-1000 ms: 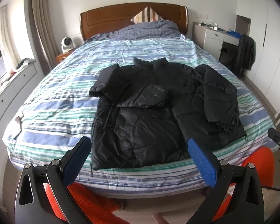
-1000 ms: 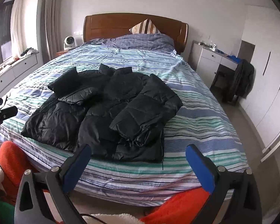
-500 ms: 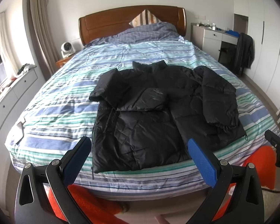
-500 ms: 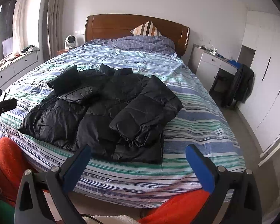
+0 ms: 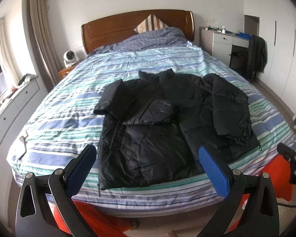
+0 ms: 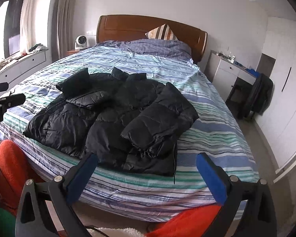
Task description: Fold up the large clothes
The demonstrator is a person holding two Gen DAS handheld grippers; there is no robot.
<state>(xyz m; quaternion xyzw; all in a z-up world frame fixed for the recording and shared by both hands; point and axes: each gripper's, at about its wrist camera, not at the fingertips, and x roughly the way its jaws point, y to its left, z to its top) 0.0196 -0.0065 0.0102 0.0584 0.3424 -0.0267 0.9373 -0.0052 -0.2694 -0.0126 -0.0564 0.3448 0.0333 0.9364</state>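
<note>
A black puffer jacket [image 5: 159,126] lies flat on the striped bed [image 5: 69,118], collar toward the headboard, both sleeves folded in over the body. It also shows in the right wrist view [image 6: 116,116]. My left gripper [image 5: 148,164] is open and empty, held off the foot of the bed, in front of the jacket's hem. My right gripper [image 6: 148,169] is open and empty, off the foot of the bed near the jacket's right corner. The left gripper shows at the left edge of the right wrist view [image 6: 4,102].
The wooden headboard [image 5: 136,25] and pillows are at the far end. A white drawer unit [image 5: 13,106] runs along the left. A desk [image 5: 227,39] with a dark coat on a chair [image 5: 256,55] and white wardrobes stand on the right. Orange fabric [image 6: 11,167] lies below the grippers.
Both grippers have lifted slightly, so the bed and jacket sit lower in view. The jacket has not moved. Both grippers stay open.
</note>
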